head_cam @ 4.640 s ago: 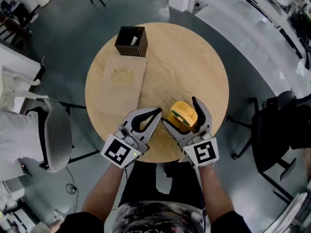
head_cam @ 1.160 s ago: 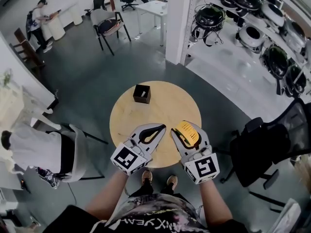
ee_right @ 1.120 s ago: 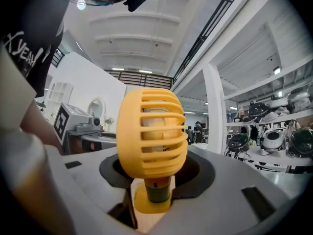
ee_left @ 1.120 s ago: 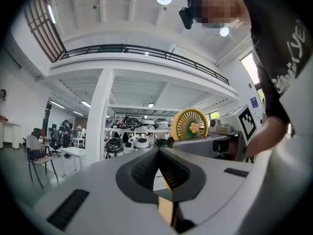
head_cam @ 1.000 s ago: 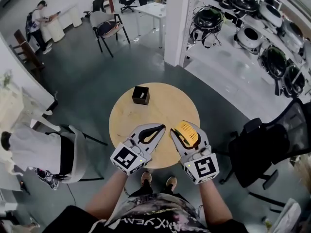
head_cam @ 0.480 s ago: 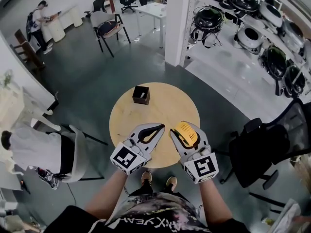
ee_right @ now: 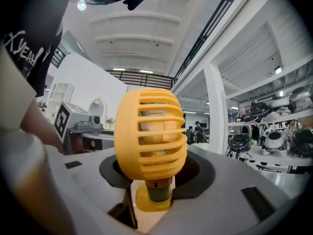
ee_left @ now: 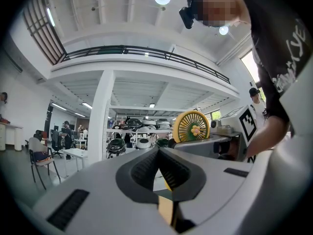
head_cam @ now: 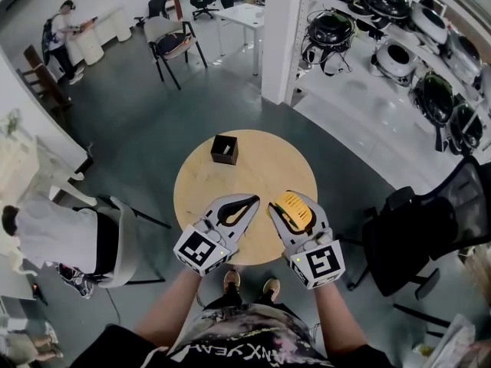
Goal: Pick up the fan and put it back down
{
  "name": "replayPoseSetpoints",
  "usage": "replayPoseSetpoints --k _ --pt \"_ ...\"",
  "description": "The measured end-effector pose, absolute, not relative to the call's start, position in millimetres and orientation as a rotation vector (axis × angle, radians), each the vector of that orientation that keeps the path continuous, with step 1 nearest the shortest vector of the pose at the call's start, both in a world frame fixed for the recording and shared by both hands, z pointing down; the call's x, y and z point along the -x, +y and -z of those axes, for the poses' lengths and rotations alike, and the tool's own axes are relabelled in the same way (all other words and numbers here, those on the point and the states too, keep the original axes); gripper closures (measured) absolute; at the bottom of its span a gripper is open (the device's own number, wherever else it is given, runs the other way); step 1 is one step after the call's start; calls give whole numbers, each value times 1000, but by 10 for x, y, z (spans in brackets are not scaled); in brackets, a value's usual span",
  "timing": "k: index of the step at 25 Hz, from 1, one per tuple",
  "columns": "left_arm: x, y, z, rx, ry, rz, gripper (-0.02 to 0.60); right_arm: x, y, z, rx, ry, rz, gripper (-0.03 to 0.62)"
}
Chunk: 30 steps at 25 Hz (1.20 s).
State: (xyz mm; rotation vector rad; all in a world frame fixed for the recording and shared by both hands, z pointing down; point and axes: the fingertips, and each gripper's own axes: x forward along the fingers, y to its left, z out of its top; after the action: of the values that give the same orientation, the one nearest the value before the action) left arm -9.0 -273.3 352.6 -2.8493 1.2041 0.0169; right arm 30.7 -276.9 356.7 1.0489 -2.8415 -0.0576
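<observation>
We judge the pick-up done: our right claw (head_cam: 291,204) is clenched on the small yellow plastic fan with a slatted cage (ee_right: 150,133), held level in the air well above the round pale wooden table (head_cam: 253,167), so setting it back down is what remains. Our left claw (head_cam: 254,199) hangs beside it, closed on nothing. We read no brand on the fan; the only legible writing is part of a print on the person's black shirt (head_cam: 230,349), ending in "YEAH".
</observation>
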Motion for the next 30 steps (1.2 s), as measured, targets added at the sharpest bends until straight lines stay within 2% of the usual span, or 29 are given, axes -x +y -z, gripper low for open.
replayPoseSetpoints --k 17,30 --pt "124 -2731 -3615 2853 1218 -22 569 -287 -2792 -3682 -1050 -2830 46 416" --pt "294 -2804 -3987 2880 1235 -17 569 -155 -2871 -4130 -1051 -2787 -13 418"
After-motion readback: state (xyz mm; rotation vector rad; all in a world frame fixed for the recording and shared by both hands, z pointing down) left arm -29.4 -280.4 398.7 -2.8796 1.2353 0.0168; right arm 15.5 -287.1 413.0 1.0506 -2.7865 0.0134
